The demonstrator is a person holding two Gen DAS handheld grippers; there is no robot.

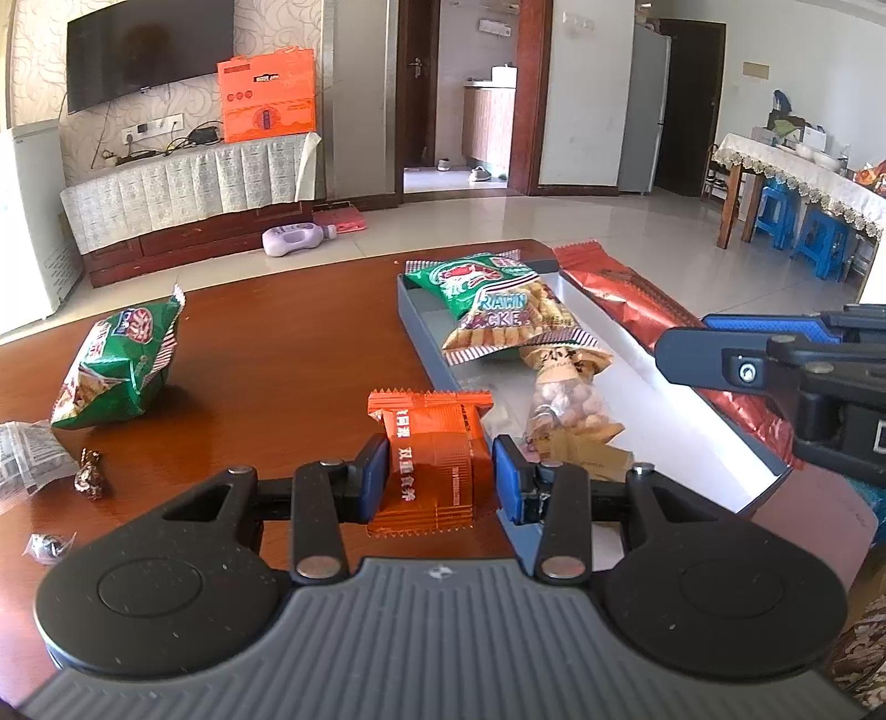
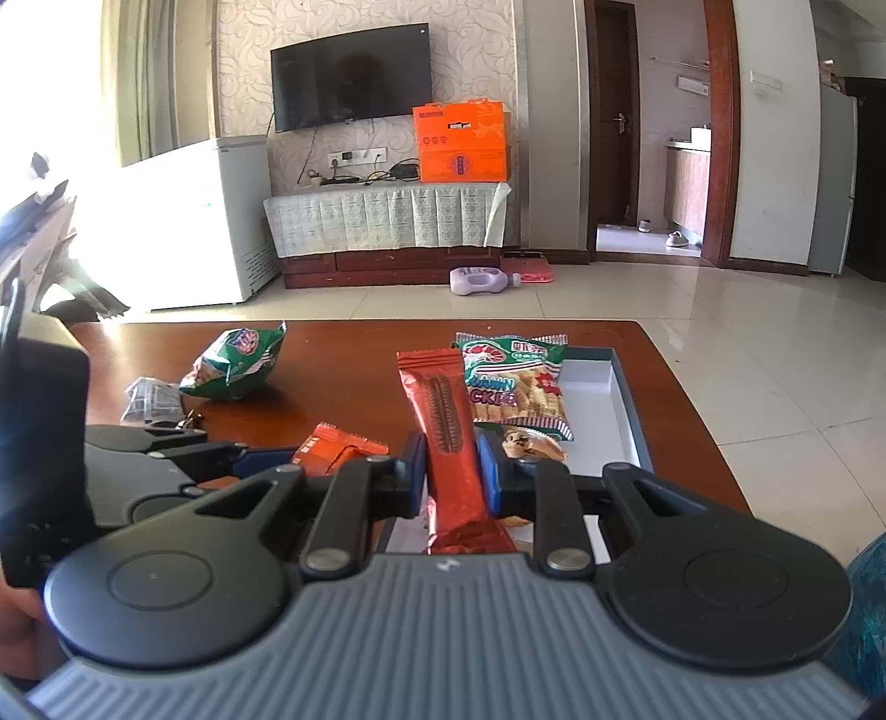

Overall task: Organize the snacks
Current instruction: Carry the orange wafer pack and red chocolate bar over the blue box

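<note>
The left gripper (image 1: 437, 476) squeezes the light, crinkly orange packet (image 1: 434, 454) at its middle (low in the frame), while the right gripper (image 2: 451, 471) pinches the thin, slippery red wrapper (image 2: 448, 443).

Pale tiled floor (image 2: 692, 310) shines under strong daylight pouring in from the left. On the patterned wall (image 2: 482, 50) hangs a dark TV (image 2: 351, 75), and below it a low cabinet (image 2: 387, 221) wears a lace cloth, with an orange box (image 2: 462, 141) on top. Beside that stands a white freezer (image 2: 205, 221). A purple bottle (image 2: 482, 279) lies on the floor near a pink mat (image 2: 534, 274). An open doorway (image 1: 470, 94) shows a kitchen beyond. Far right, a dining table (image 1: 803, 171) with blue stools (image 1: 797, 221) tucked beneath.
</note>
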